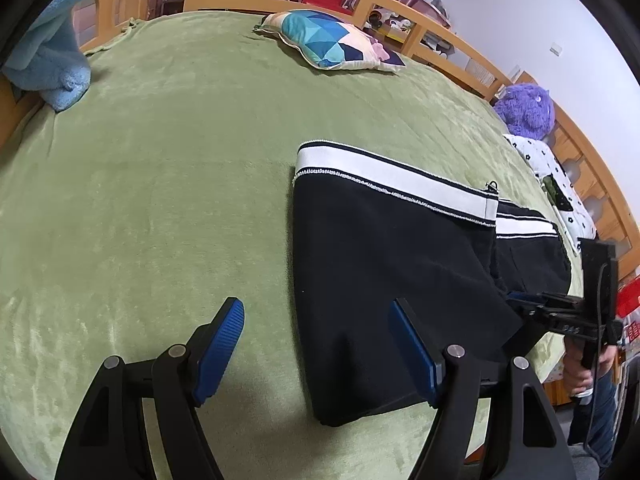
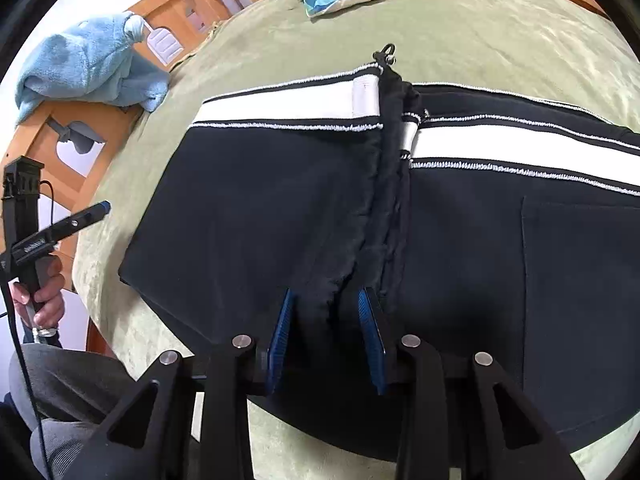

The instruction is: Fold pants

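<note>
Hugging blanket (image 1: pixel 160 200) edge: pants (image 2: pixel 260 200)

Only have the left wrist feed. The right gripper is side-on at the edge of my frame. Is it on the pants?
Observer: The right gripper is down over the pants. Its fingers straddle the ragged edge of the folded-over top layer. A gap shows between them, and I see no pinch.
Operator: What's right of that edge?
Observer: The lower layer, with a pocket stitched onto it.
Operator: How does my left gripper look from there?
Observer: The left gripper stops short of the pants' corner. The hand holding it is out past the edge of the blanket.
</note>
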The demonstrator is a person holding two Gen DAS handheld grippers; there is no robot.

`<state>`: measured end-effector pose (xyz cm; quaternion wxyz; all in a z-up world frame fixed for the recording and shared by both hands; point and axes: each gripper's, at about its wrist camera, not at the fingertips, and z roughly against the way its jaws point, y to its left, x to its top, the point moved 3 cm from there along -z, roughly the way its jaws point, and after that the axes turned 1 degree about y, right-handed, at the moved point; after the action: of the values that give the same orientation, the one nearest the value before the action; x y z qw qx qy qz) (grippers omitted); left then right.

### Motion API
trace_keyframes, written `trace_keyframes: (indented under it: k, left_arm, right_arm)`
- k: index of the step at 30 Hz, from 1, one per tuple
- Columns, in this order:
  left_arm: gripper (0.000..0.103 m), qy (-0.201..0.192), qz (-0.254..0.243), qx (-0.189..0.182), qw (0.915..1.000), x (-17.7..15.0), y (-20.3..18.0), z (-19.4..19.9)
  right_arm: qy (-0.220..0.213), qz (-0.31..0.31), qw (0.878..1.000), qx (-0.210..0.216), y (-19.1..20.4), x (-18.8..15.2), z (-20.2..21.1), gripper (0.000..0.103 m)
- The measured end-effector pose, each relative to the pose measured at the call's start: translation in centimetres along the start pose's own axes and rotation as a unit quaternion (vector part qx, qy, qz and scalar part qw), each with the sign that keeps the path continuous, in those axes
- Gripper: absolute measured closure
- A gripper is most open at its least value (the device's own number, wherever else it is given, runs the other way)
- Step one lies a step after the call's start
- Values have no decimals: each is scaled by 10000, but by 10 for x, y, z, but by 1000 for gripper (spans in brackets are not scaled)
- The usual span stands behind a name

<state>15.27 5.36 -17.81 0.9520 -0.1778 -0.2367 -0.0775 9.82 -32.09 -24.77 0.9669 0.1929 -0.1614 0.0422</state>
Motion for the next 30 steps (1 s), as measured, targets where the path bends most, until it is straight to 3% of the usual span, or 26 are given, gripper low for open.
trace_keyframes:
  k: [2, 4, 7, 9, 12, 14, 18, 20, 21, 23, 25, 28, 29, 30]
  left_arm:
    - [30, -9, 16, -29, 10000, 1, -1, -1]
    - [30, -72, 26, -42, 10000, 0, 0, 0]
    - [30, -110, 84, 14, 9999, -3, 5, 3]
    - [30, -94, 128, -6, 9999, -3, 6, 0]
    - [30, -24, 72, 13, 10000, -2, 2, -9]
    - [30, 47, 27, -28, 10000, -1, -3, -17]
    - [30, 210, -88, -100, 9997, -1, -12, -35]
    - [30, 479, -164, -153, 9986, -7, -17, -54]
    - [30, 648, -212, -173, 9975, -12, -20, -61]
    - [30, 937, -392, -128, 9947, -25, -26, -77]
    - [30, 771, -500, -80, 9957, -28, -28, -75]
    - [30, 813, -284, -240, 9960, -24, -23, -71]
    - [30, 812, -240, -260, 9961, -22, -21, -70]
    - [30, 809, -231, -252, 9961, -21, -20, -70]
  right_arm:
    - [91, 2, 9999, 81, 3, 0, -10, 90]
    - [35, -95, 9999, 107, 7, 6, -17, 94]
    - [-732, -283, 9965, 292, 2, 5, 18, 95]
    - [-1030, -586, 9914, 551, -10, -5, 41, 95]
    - [-697, -638, 9950, 322, -23, -18, 24, 94]
    - [-468, -781, 9950, 410, -28, -25, 5, 94]
    - [-650, -416, 9954, 576, -19, -13, 29, 86]
    - [-1002, -400, 9924, 590, -19, 1, 42, 57]
    - [-1060, -403, 9922, 524, -21, 9, 43, 53]
    - [-1062, -485, 9927, 309, -30, 25, 35, 52]
    - [-901, -604, 9937, 271, -38, 38, 16, 52]
    - [-595, -775, 9946, 352, -43, 50, -21, 52]
    - [-555, -806, 9945, 365, -40, 53, -31, 57]
    - [-583, -777, 9948, 319, -34, 55, -38, 73]
